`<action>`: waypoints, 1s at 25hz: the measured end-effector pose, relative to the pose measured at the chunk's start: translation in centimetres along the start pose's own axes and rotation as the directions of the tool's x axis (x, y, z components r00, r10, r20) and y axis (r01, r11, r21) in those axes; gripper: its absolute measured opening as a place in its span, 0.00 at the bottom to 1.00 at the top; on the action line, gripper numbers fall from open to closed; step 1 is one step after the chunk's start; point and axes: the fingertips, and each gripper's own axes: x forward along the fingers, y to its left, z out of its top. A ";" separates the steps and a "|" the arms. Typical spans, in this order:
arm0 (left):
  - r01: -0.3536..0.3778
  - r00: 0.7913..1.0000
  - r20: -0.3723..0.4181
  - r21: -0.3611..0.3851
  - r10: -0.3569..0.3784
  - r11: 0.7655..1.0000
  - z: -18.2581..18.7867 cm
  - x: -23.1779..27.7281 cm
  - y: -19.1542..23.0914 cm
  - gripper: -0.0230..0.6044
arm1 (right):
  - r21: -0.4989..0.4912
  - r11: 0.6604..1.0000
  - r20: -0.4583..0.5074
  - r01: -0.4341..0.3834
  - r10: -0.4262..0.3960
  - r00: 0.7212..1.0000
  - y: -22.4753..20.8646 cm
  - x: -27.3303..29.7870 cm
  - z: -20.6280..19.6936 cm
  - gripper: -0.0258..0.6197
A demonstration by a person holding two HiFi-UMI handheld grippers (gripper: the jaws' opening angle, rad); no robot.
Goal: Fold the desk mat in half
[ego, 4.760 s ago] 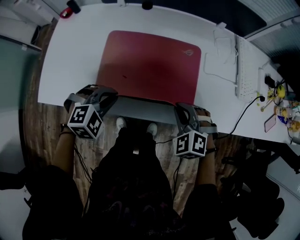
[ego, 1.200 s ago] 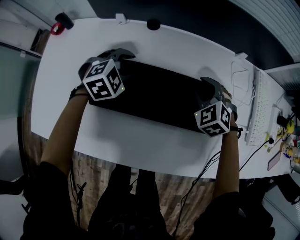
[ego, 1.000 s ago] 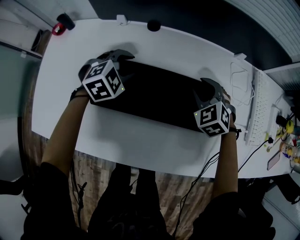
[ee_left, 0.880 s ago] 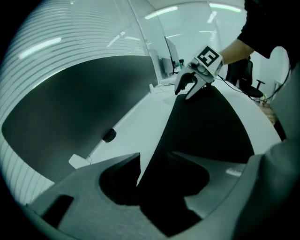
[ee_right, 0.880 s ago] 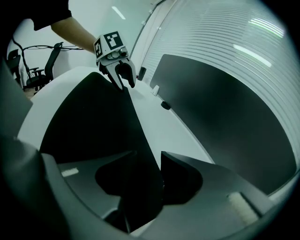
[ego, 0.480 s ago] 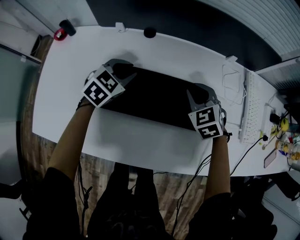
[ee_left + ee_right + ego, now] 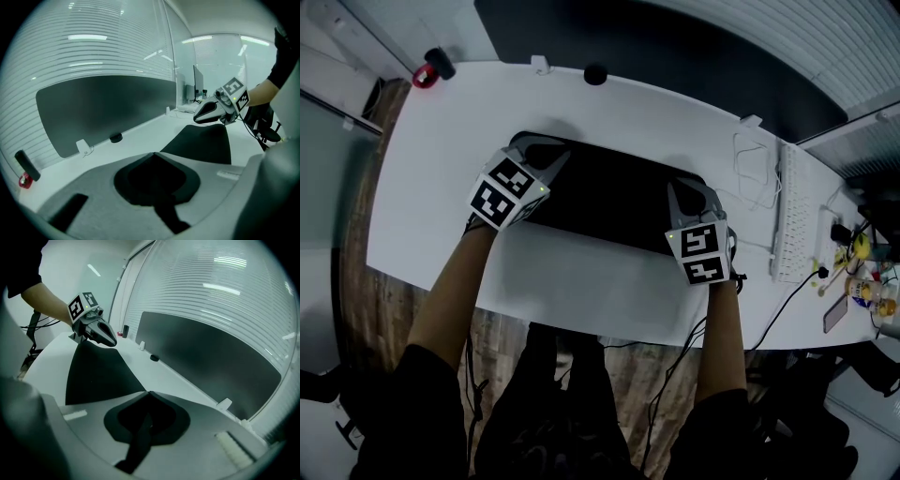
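Note:
The desk mat (image 7: 614, 197) lies folded on the white desk (image 7: 441, 169), its black underside up. My left gripper (image 7: 548, 148) hovers over the mat's left end and my right gripper (image 7: 689, 187) over its right end. Both jaws have just been closing and now stand shut with nothing between them. In the left gripper view the shut tips (image 7: 152, 153) meet above the mat (image 7: 204, 143), with the right gripper (image 7: 197, 119) beyond. The right gripper view shows its own tips (image 7: 147, 392) together, the mat (image 7: 96, 373) and the left gripper (image 7: 112, 343).
A white keyboard (image 7: 789, 216) and a loose white cable (image 7: 750, 159) lie right of the mat. A black puck (image 7: 595, 74), a white clip (image 7: 541, 64) and a red-and-black item (image 7: 431, 70) sit along the far edge below a dark partition (image 7: 675, 47).
The mat, red and flat several seconds ago, now lies folded black side up. Over the last second both grippers lifted off its far edge, rolled, drew back slightly and closed.

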 end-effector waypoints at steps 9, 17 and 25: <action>-0.048 0.992 0.117 -0.066 0.056 0.997 2.2 -3.0 -2.1 0.03 | 0.123 0.992 0.081 0.012 -0.022 0.996 1.6 -2.9 1.8 0.05; -0.084 0.977 0.183 -0.130 0.108 0.988 2.9 -6.4 -4.1 0.03 | 0.206 0.978 0.151 0.033 -0.065 0.986 2.2 -6.6 3.5 0.05; -0.113 0.966 0.222 -0.107 0.135 0.988 4.4 -10.4 -7.0 0.03 | 0.270 0.962 0.221 0.045 -0.108 0.969 3.7 -11.1 5.3 0.05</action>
